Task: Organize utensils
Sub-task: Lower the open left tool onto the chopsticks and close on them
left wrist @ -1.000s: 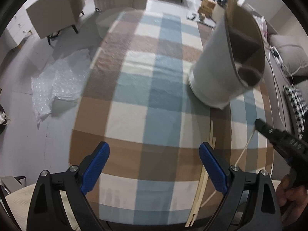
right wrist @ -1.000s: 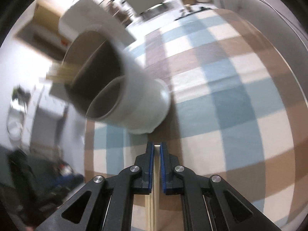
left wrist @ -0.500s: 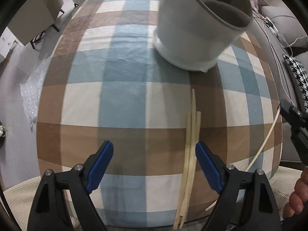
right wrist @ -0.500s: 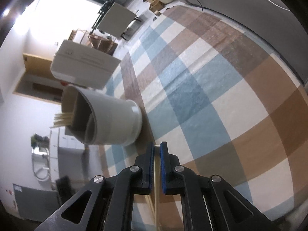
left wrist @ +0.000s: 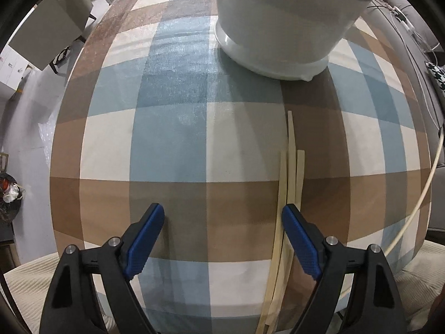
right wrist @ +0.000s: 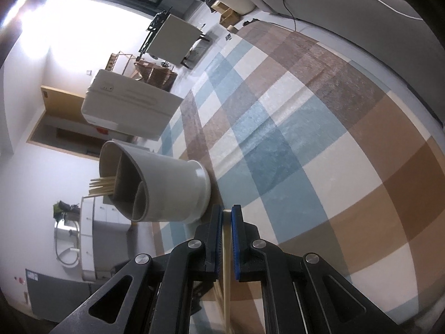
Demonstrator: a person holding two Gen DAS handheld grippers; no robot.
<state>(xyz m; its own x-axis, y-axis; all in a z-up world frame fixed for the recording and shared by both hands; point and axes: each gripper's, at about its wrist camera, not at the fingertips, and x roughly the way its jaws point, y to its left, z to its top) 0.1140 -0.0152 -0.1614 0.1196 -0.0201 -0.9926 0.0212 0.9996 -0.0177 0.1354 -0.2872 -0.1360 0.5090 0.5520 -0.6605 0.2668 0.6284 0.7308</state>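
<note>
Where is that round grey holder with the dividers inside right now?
The grey utensil holder stands on the checked tablecloth, left of centre in the right wrist view, just beyond the right gripper. Some chopsticks already stick out of it.

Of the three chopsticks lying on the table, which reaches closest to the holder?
The middle chopstick: its tip extends well beyond the two flanking it, toward the white utensil holder.

Left claw [left wrist: 222, 220] points straight down, 2 blue pads spread wide, nothing gripped. Right claw [right wrist: 227, 217] angled downward, pads nearly together.
</note>
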